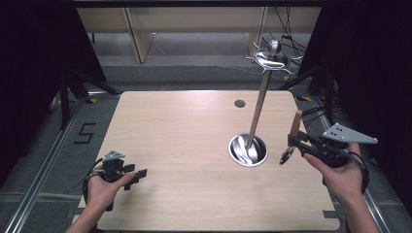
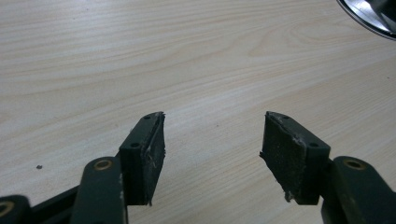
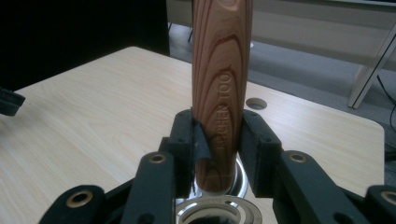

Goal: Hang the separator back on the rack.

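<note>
Right gripper view has the right claw [image 3: 218, 140] clamped on a wooden-handled utensil [image 3: 222, 88] held upright just beside the stand [image 1: 248, 150], while the left claw [image 2: 212, 154] gapes wide, empty, over the counter [image 2: 140, 56].

Wooden-handled utensil [image 1: 293, 136]: brown striped grain, embossed lettering down the handle [image 3: 221, 93], small metal end pointing downward; upright with slight tilt, lower right of the high view, off the tabletop, clamped between the jaws of the right gripper [image 1: 296, 141]. Metal utensil stand [image 1: 257, 107]: round polished base at centre-right of the high view, slim pole rising to a ring of hooks with a ball finial at upper right; nothing on the hooks; standing on the table [image 1: 184, 145], just left of the held utensil.
</note>
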Tool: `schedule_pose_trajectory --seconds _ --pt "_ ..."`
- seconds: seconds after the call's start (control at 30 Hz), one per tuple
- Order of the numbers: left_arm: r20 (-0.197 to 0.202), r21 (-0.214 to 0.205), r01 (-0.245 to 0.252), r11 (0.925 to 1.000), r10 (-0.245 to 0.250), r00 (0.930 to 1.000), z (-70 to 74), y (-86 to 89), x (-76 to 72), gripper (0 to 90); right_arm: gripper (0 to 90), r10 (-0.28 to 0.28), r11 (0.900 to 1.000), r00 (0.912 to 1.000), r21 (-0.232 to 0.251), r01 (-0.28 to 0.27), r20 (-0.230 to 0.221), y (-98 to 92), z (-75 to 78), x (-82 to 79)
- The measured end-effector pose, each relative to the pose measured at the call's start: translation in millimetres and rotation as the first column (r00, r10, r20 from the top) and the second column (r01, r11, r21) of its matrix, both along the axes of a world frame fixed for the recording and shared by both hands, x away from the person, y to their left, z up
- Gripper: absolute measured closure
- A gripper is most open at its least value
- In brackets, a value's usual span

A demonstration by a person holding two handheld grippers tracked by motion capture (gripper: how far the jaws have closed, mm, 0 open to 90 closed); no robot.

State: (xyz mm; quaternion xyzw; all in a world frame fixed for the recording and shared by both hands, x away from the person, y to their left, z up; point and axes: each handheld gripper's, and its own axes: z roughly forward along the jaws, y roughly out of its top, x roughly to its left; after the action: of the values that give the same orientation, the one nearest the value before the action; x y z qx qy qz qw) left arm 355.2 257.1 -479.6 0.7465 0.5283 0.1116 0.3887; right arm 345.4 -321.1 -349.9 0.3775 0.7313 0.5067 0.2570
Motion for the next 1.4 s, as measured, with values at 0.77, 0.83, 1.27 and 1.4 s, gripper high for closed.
schedule_pose_trajectory --seconds 0.77,0.83,1.27,1.4 --pt "0.012 -0.007 -0.002 1.0 0.002 0.9999 0.1 1.6 0.1 38.4 68.7 -0.018 0.9979 0.9992 0.063 0.016 0.035 8.0 13.3 2.7" --pt "0.009 0.001 0.01 1.0 -0.01 0.9999 0.2 2.5 0.3 38.4 68.7 -0.023 0.9976 0.9993 0.066 0.021 0.031 8.7 15.5 2.1" --pt "0.008 -0.001 0.006 1.0 -0.006 1.0 0.0 2.0 0.3 38.4 68.7 -0.007 0.9991 0.9959 0.043 0.003 0.09 9.0 24.6 6.0" --pt "0.014 -0.005 -0.002 1.0 0.002 0.9999 0.1 1.6 0.1 38.4 68.7 -0.011 0.9986 0.9977 0.053 0.007 0.067 10.8 27.3 4.7"
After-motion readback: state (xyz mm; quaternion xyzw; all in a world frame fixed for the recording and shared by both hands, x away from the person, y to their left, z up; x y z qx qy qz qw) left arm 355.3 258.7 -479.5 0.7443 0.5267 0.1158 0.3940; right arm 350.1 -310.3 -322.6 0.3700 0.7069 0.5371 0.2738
